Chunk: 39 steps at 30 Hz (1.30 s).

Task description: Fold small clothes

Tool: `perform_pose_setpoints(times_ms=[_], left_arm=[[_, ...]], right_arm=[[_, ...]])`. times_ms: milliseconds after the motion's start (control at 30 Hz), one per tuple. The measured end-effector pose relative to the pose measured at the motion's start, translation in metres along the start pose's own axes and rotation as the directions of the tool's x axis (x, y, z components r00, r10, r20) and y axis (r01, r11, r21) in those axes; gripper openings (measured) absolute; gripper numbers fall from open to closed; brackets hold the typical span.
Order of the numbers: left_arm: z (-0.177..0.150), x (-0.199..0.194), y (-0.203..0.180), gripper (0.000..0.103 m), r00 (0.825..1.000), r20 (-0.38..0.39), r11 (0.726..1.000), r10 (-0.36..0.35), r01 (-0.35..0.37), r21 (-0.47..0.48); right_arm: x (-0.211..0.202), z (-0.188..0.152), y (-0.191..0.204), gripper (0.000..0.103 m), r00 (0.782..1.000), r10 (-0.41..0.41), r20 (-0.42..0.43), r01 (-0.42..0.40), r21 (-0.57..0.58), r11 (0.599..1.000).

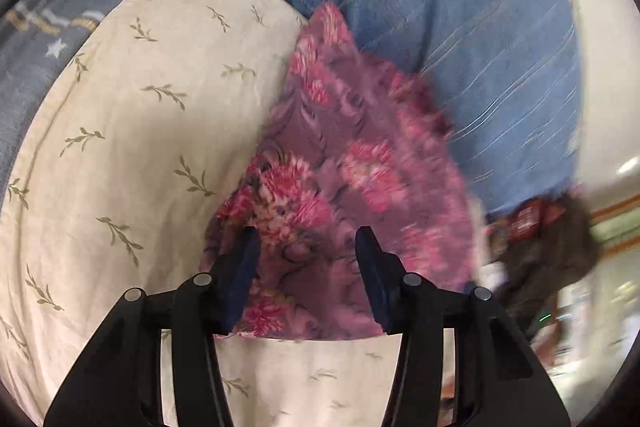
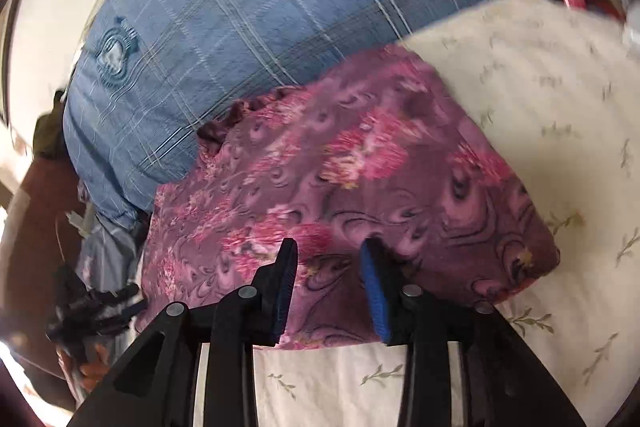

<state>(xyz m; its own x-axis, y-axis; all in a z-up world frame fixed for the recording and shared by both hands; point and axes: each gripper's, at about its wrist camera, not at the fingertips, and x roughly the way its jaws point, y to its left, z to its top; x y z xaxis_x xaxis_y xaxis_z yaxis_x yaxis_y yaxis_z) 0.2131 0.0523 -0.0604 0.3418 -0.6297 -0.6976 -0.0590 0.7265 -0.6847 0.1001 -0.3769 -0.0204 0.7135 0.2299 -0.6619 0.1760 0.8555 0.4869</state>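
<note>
A blue checked pillow [image 2: 224,27] is lying at the far side, with a cream leaf-print pillow [image 1: 132,131] lying beside it. A purple floral garment [image 2: 360,179], folded flat, is resting on the cream pillow with its far edge against the blue one. The left gripper [image 1: 306,243] is hovering over the garment's near edge, its fingers [image 1: 244,267] standing partly apart and gripping nothing. The right gripper [image 2: 330,255] is doing likewise, fingers [image 2: 374,287] parted above the cloth.
</note>
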Motion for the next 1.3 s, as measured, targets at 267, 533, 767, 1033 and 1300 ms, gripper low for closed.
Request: perform_pose_setpoints(times_ms=[267, 533, 767, 1033, 1300], left_arm=[[0.037, -0.028, 0.028, 0.059, 1.0, -0.014, 0.997, 0.011, -0.012, -0.075], [0.061, -0.034, 0.034, 0.06, 0.997, -0.06, 0.998, 0.054, -0.056, -0.038], [0.087, -0.016, 0.019, 0.07, 0.994, -0.091, 0.999, 0.052, -0.053, -0.008], [0.122, 0.055, -0.018, 0.082, 0.976, -0.2, 0.995, 0.091, -0.08, 0.062], [0.12, 0.095, -0.061, 0.007, 0.962, -0.201, 0.968, 0.186, -0.143, 0.208]], right_arm=[[0.047, -0.068, 0.16, 0.06, 0.988, 0.007, -0.155, -0.089, -0.531, 0.843], [0.097, -0.151, 0.269, 0.069, 0.991, -0.11, -0.075, -0.013, -0.877, 0.48], [0.127, -0.164, 0.296, 0.017, 0.969, -0.138, 0.204, 0.236, -0.93, 0.282], [0.1, -0.143, 0.299, 0.006, 0.965, -0.003, 0.264, 0.246, -0.896, 0.37], [0.101, -0.128, 0.283, 0.006, 0.977, 0.03, 0.211, 0.179, -0.887, 0.426]])
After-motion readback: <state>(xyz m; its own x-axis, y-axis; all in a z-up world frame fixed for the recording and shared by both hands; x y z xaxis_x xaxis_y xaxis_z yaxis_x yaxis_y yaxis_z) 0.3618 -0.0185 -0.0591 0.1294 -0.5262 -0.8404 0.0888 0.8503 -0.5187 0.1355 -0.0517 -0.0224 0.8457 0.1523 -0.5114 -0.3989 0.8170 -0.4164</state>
